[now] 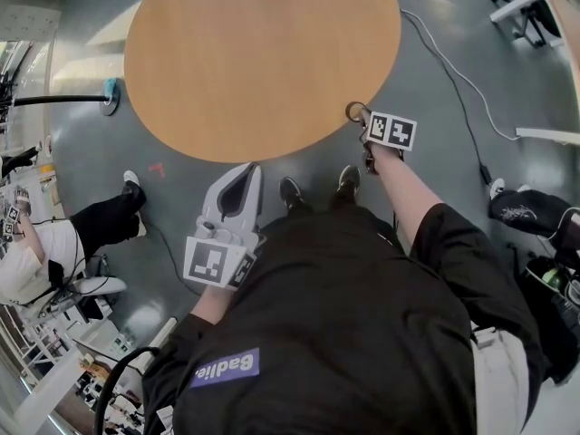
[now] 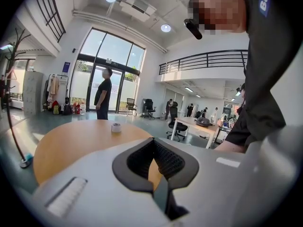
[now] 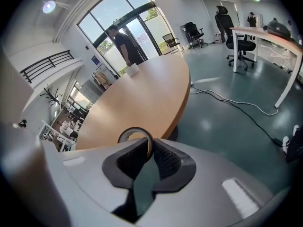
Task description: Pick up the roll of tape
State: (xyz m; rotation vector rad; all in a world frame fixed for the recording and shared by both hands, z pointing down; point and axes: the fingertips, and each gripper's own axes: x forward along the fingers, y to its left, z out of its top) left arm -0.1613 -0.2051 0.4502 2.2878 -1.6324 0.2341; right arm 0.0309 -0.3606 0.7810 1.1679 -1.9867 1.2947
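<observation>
Gripping the roll of tape (image 3: 136, 127) was the right gripper (image 3: 149, 145), its jaws drawn narrow onto the ring's wall. One pad sat inside the hole and the other against the outer face, on the side of the ring nearest the camera. The roll stood tilted up on the pads rather than lying flat. The rest of the ring stuck out beyond the fingertips, over the round wooden table (image 3: 142, 93).

Head view: the roll of tape (image 1: 348, 110) was at the table's (image 1: 263, 53) near right edge, at the tip of the right gripper (image 1: 364, 125). That gripper angled down from the person's outstretched arm. I could not tell whether the roll touched the tabletop.

The left gripper (image 1: 252, 169) was well apart from the roll, held close to the person's body off the near edge of the table. Its own view showed the left gripper (image 2: 152, 140) with pad tips together and nothing between them.

A small white object (image 2: 116, 127) stood alone at the far side of the table (image 2: 71, 145), far from both grippers.
</observation>
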